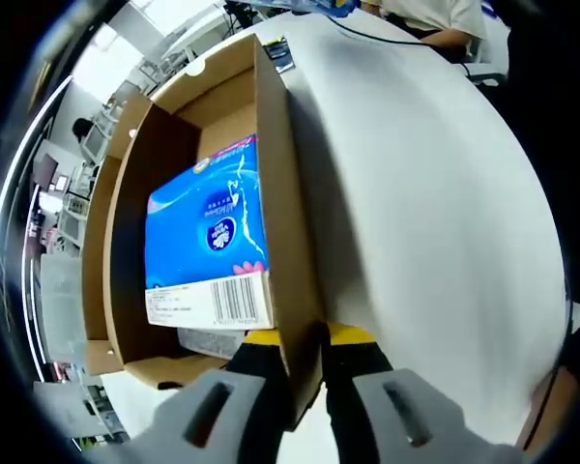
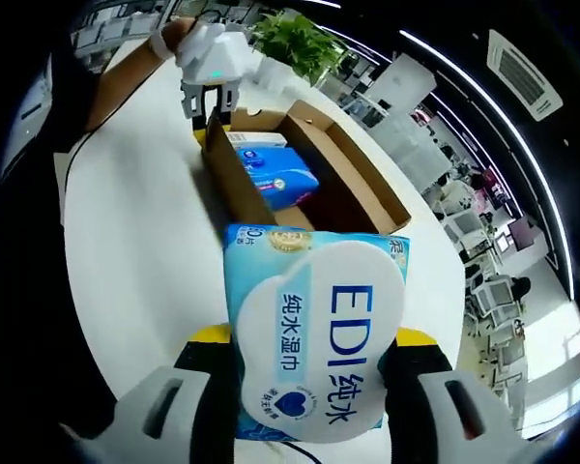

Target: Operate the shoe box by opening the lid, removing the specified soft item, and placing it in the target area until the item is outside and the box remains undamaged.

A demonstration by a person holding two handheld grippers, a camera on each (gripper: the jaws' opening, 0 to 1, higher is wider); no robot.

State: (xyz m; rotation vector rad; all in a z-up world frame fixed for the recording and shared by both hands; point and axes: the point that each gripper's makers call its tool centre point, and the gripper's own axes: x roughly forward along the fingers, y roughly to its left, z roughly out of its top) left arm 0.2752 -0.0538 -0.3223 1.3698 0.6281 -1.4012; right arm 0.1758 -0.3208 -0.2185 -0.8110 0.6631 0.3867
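Note:
An open brown cardboard shoe box (image 1: 271,145) lies on a white table (image 1: 425,193). Inside it lies a blue tissue pack (image 1: 208,242) with a barcode end. My left gripper (image 1: 304,353) is shut on the box's near side wall, one yellow-tipped jaw on each side of the cardboard. In the right gripper view the same box (image 2: 338,164) sits ahead, the blue pack (image 2: 275,166) still in it, with the left gripper (image 2: 211,97) clamped on its wall. My right gripper (image 2: 314,362) is shut on a light blue and white wet-wipe pack (image 2: 314,329), held above the table.
A person's arm (image 2: 106,77) in a dark sleeve reaches to the left gripper. A green plant (image 2: 295,43) stands beyond the box. A person in white (image 1: 435,19) sits at the table's far end. Bare white tabletop (image 2: 135,242) stretches left of the box.

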